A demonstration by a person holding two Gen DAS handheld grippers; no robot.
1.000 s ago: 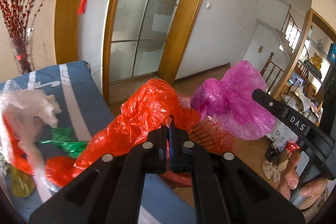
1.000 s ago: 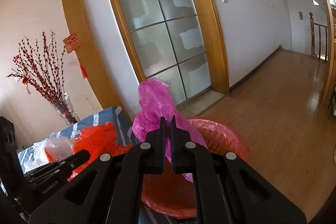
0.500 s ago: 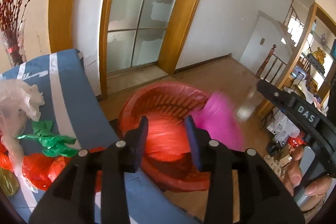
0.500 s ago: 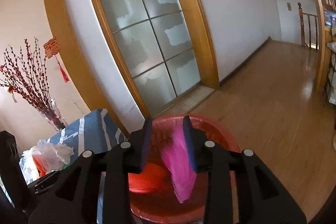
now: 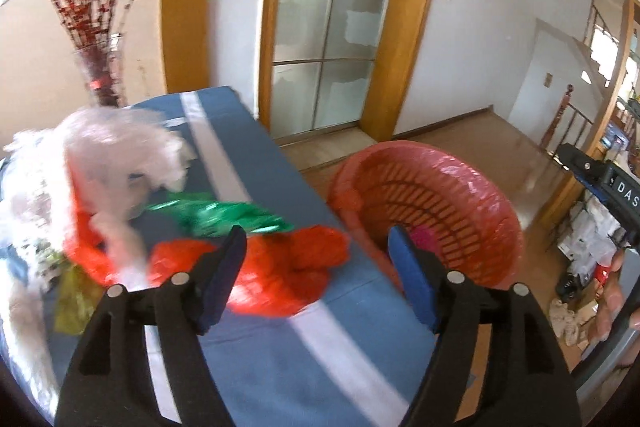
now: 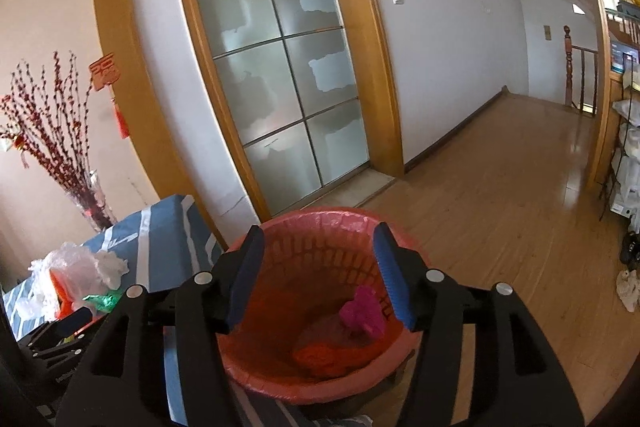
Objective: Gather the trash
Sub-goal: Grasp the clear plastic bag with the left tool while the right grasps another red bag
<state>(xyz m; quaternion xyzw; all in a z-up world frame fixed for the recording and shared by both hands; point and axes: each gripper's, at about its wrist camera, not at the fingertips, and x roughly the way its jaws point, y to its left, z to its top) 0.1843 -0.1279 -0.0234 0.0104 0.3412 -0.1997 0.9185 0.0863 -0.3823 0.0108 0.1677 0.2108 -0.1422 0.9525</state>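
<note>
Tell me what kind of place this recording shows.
Most likely a home's living area: wood floor, frosted glass sliding door, stair railing, and a vase of red branches beside the blue-covered table.

Left wrist view: angled down over the blue table [image 5: 256, 339], blurred, probably near. Right wrist view: looks down into the red basket [image 6: 320, 379], close. Shared: basket, table, glass door [image 6: 280, 83].

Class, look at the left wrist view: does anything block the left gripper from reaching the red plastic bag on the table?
Nothing visible does. The left gripper, jaws opening and empty, faces the red plastic bag directly.
</note>
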